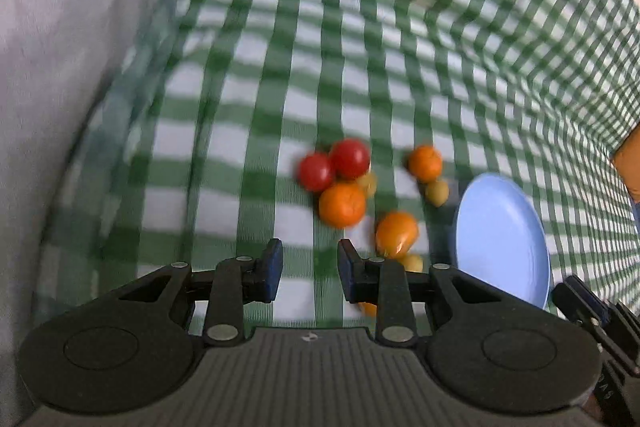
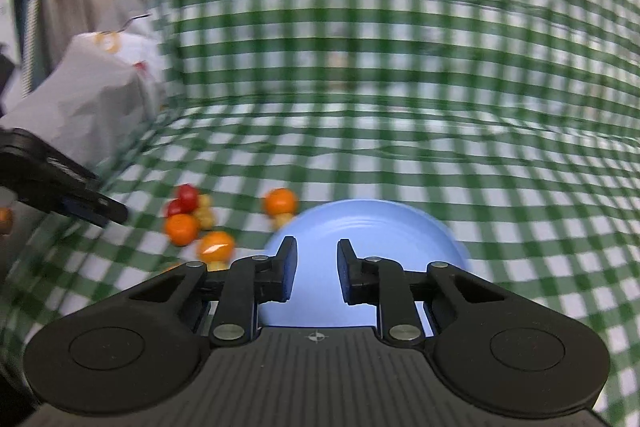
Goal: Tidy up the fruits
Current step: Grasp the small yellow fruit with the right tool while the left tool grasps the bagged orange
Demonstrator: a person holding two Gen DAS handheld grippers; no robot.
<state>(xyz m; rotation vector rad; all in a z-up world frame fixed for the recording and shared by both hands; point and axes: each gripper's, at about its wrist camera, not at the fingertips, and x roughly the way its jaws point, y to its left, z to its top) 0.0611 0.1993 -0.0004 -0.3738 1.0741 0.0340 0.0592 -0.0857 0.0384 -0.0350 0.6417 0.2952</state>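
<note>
Fruit sits loose on the checked worktop at centre frame of the left wrist view: two red tomatoes, oranges and small yellow ones, just left of the empty blue plate. Round, light and likely to roll; tomatoes look soft-skinned and slick, so pinch gently across the widest part from above. Left tool and right tool both show a narrow gap, nothing held.

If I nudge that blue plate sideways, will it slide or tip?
The blue plate looks shallow, smooth and rigid, so it would probably slide rather than tip. On the checked cloth it may drag the fabric and set the oranges rolling.
</note>
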